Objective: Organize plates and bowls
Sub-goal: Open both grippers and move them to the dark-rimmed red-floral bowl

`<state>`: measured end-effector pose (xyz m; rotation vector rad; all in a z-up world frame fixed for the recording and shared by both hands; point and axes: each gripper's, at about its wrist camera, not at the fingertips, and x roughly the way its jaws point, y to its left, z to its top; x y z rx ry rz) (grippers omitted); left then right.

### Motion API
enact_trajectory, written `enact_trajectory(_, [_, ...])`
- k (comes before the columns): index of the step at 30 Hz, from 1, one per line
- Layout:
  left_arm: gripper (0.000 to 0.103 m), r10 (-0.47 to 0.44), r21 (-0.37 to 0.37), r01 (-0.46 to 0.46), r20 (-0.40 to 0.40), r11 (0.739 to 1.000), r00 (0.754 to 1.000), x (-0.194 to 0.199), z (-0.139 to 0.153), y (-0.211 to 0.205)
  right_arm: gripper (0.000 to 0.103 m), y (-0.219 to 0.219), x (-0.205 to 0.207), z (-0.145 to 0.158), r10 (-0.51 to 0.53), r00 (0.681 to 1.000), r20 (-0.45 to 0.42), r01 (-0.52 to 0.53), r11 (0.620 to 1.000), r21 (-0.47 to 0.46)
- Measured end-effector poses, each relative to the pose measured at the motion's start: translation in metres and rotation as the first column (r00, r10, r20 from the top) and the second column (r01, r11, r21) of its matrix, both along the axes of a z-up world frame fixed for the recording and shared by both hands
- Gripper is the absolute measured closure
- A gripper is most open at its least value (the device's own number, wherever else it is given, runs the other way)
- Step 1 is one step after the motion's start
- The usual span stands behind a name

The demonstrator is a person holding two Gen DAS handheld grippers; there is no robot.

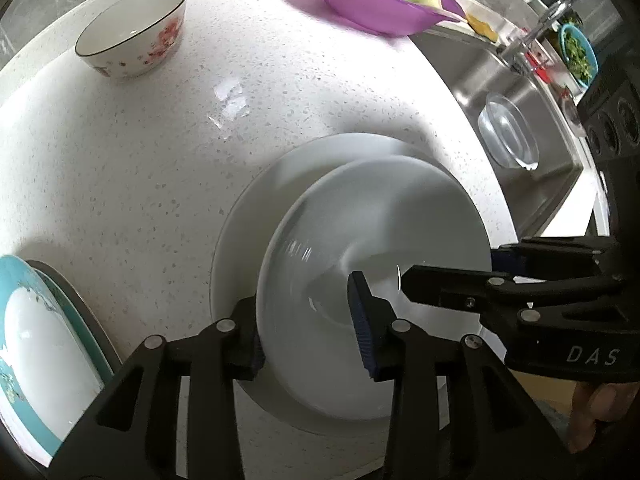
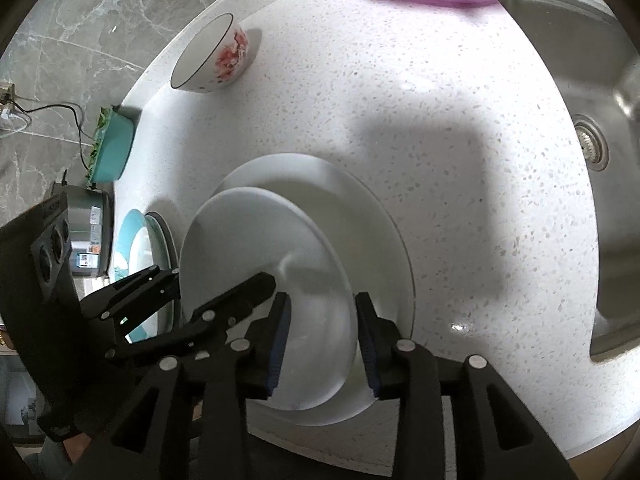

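Left claw straddles the near-left rim of the white plate, fingers apart, pads just off it. Right claw does likewise on the opposite rim, also parted. The plate sits off-centre on a larger white plate by the table's front edge. The flowered bowl waits at the far-left edge, nearer the left hand.

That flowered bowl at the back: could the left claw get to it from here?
Probably yes. Bare counter lies between the left claw and the flowered bowl; its fingers first have to clear the white plate.
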<state>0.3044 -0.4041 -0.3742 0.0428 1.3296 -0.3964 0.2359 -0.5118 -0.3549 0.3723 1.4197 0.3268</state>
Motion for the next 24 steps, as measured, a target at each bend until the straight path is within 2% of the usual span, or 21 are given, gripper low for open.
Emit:
enact_trajectory(6, [0.068,-0.005,-0.013,0.005,0.011,1.0,1.0,0.0,0.0,0.002,0.068,0.006,0.001,0.008,0.015,0.999,0.041,-0.011,0.996,-0.093])
enact_trajectory(11, [0.065,-0.008,-0.023,0.009,0.016,1.0,1.0,-0.001,0.0,0.006,0.068,0.006,0.001,0.007,0.008,0.999,0.049,-0.004,0.996,-0.087])
enact_trajectory(12, [0.056,-0.012,-0.043,0.012,0.013,0.999,1.0,-0.001,0.001,0.007,0.067,0.005,0.001,0.007,0.0,0.999,0.05,0.004,0.997,-0.076])
enact_trajectory(14, [0.046,-0.01,-0.087,0.012,0.015,0.996,1.0,-0.004,0.005,0.007,0.065,0.003,-0.001,0.008,-0.013,0.999,0.052,0.015,0.999,-0.045])
enact_trajectory(19, [0.042,-0.003,-0.123,0.005,0.018,0.992,1.0,0.0,0.009,0.013,0.063,-0.004,-0.003,0.011,-0.057,0.996,0.063,0.057,0.998,-0.001])
enact_trajectory(20, [0.039,-0.005,-0.116,0.008,0.027,0.993,1.0,0.0,0.012,0.012,0.06,-0.004,-0.004,0.012,-0.06,0.996,0.068,0.061,0.998,-0.008])
enact_trajectory(21, [0.034,-0.004,-0.112,0.008,0.037,0.994,0.999,0.0,0.015,0.013,0.055,-0.006,-0.005,0.015,-0.065,0.995,0.073,0.066,0.998,-0.014])
enact_trajectory(23, [0.021,0.005,-0.114,0.001,0.046,0.994,0.999,0.0,0.024,0.017,0.053,-0.01,-0.006,0.021,-0.076,0.995,0.069,0.077,0.997,0.0])
enact_trajectory(24, [0.011,0.005,-0.129,0.001,0.047,0.992,0.999,0.001,0.028,0.02,0.05,-0.012,-0.007,0.026,-0.078,0.994,0.073,0.079,0.997,0.0])
